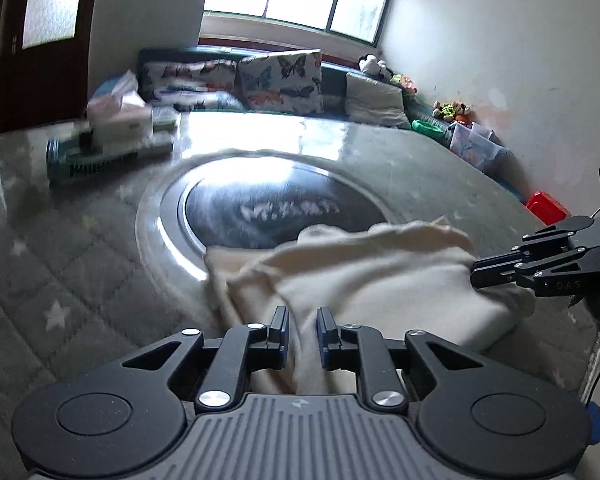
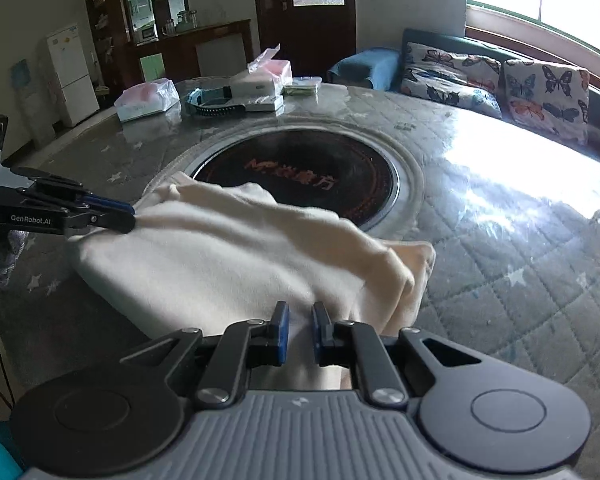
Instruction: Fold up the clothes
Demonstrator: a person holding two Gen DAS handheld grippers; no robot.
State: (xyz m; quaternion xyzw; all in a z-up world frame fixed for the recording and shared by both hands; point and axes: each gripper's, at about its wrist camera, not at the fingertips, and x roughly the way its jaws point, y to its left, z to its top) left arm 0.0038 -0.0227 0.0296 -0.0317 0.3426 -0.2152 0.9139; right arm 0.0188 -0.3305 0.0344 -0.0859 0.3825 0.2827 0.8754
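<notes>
A cream garment (image 1: 364, 276) lies bunched and partly folded on the round table, over the rim of the dark centre disc; it also shows in the right wrist view (image 2: 228, 256). My left gripper (image 1: 303, 330) is shut on a fold of the cream garment at its near edge. It appears from the side in the right wrist view (image 2: 124, 216), pinching the cloth's left edge. My right gripper (image 2: 301, 330) is shut on another fold of the cream garment. It shows in the left wrist view (image 1: 480, 274) at the cloth's right edge.
The table has a quilted grey cover (image 2: 500, 264) under clear plastic and a dark centre disc (image 2: 300, 176). Tissue packs and boxes (image 2: 260, 80) sit at the far side. A sofa with butterfly cushions (image 2: 540, 92) stands under the window.
</notes>
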